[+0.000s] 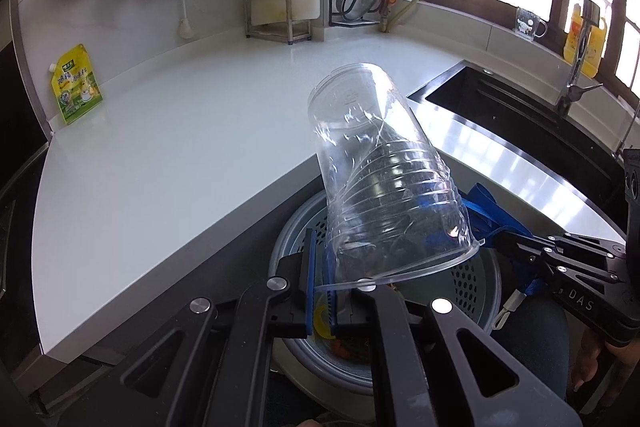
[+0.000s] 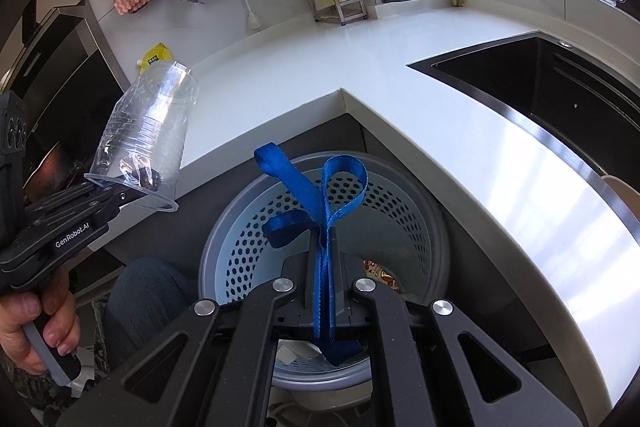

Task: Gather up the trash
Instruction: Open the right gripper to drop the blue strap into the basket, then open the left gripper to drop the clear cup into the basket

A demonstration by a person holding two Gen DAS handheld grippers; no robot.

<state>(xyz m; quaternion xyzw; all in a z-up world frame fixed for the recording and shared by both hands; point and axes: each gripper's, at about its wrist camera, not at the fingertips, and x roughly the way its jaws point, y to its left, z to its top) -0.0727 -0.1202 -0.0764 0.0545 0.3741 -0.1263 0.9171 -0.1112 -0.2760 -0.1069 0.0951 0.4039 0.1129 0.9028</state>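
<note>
My left gripper is shut on the rim of a clear plastic cup, which tilts with its bottom pointing up and away. The cup hangs over a grey-blue perforated bin tucked in the corner below the counter. In the right wrist view my right gripper is shut on a looped blue webbing strap, held above the same bin. The left gripper with the cup shows at the left there. The right gripper and strap appear just right of the cup.
A white L-shaped counter wraps round the bin, with a dark sink on the right. A yellow pouch stands at the far left wall. Scraps lie in the bin. A person's hand and knee are low left.
</note>
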